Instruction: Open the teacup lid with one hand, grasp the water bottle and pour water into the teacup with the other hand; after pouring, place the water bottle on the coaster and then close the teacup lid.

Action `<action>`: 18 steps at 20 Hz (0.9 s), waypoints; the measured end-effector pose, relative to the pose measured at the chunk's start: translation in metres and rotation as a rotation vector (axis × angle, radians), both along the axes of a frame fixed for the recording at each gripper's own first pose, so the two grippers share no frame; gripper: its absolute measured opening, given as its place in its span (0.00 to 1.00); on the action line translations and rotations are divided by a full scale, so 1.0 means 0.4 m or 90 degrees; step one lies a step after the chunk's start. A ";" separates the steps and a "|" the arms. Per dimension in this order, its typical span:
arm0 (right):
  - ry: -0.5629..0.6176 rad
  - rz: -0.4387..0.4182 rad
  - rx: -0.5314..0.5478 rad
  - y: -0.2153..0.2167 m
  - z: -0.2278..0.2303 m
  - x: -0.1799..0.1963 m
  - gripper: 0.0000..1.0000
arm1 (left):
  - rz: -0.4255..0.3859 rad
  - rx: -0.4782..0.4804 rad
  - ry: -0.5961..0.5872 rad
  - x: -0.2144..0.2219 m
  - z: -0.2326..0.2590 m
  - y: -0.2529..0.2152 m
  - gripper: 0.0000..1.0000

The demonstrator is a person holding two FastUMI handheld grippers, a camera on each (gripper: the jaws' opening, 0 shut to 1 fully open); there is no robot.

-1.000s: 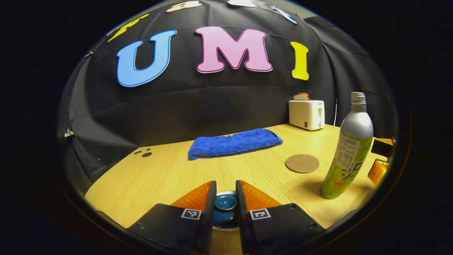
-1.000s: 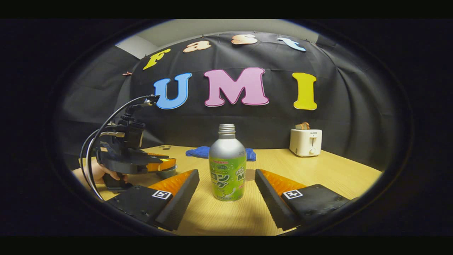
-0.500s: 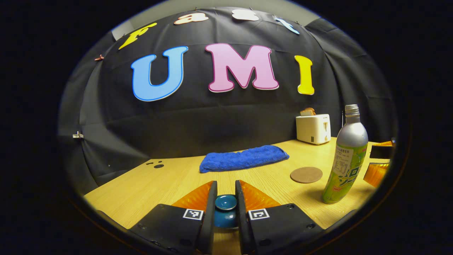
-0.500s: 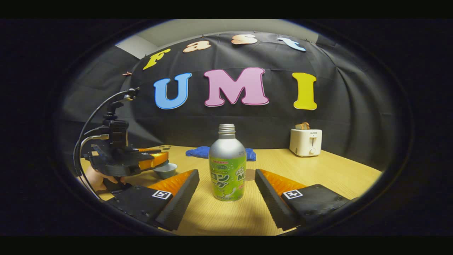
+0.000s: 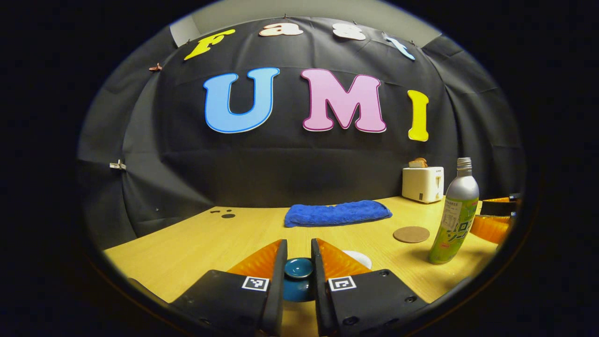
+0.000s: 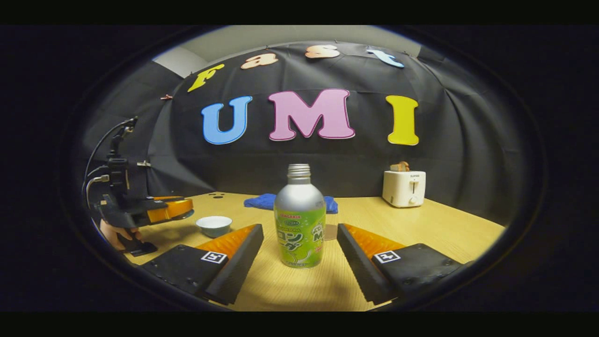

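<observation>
Starting at the left of the right gripper view: the left gripper [image 6: 180,209] sits at mid-left, held up off the table [image 6: 421,229] by a hand [image 6: 113,232], cables looping above it. Just right of it and lower, the cup [image 6: 214,225] stands open on the table, pale inside, apart from that gripper. In the left gripper view you get the close-up: the left gripper [image 5: 298,269] at bottom center has its fingers pressed onto the knob of the blue lid [image 5: 298,274], so the lid is gripped and off the cup, and a bit of the cup [image 5: 359,258] peeks out just right of the fingers.

Middle of the right gripper view: the bottle [image 6: 300,219] stands upright, silver top, no cap on, green label with Japanese writing I can't really read at this size. It's between the fingers of the right gripper [image 6: 299,250], which are spread wide and not touching it. A towel [image 6: 266,201] lies behind the bottle.

Further right in the left gripper view, the coaster [image 5: 411,234] lies bare just left of the bottle [image 5: 455,220]. The toaster [image 6: 403,187] is at the back right, bread in the slot, its brand mark too tiny to read.
</observation>
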State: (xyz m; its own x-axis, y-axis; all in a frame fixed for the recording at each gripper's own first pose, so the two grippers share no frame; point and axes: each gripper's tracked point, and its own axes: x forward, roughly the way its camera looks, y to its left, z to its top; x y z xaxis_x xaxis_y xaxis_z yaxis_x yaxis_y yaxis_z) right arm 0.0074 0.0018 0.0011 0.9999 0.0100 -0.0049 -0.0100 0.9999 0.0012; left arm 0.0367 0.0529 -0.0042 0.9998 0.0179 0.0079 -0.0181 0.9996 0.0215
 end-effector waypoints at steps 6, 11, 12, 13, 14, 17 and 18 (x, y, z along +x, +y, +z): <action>-0.002 -0.027 -0.001 -0.013 0.001 0.026 0.98 | 0.007 -0.013 0.002 0.005 -0.005 0.113 0.32; 0.000 -0.022 -0.001 0.005 -0.002 0.079 0.98 | -0.001 -0.013 0.000 0.016 -0.007 0.128 0.32; 0.000 -0.021 -0.001 0.007 -0.002 0.089 0.98 | -0.004 -0.013 0.001 0.016 -0.006 0.126 0.32; 0.000 -0.023 -0.001 0.006 -0.003 0.100 0.98 | -0.007 -0.012 0.000 0.017 -0.006 0.124 0.32; 0.000 -0.028 -0.001 0.003 -0.005 0.109 0.98 | -0.008 -0.013 0.001 0.015 -0.005 0.123 0.32; 0.001 -0.037 -0.001 -0.006 -0.005 0.144 0.98 | -0.011 -0.012 0.000 0.015 -0.006 0.121 0.32; 0.001 -0.038 -0.001 -0.006 -0.005 0.154 0.98 | -0.012 -0.012 0.000 0.015 -0.006 0.120 0.32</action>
State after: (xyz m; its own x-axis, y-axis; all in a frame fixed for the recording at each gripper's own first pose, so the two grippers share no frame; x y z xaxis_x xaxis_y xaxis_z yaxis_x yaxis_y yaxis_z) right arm 0.0688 -0.0006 -0.0011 0.9987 -0.0496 -0.0066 0.0496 0.9988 -0.0003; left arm 0.0426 0.1010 -0.0064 1.0000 -0.0012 0.0072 0.0012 1.0000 0.0024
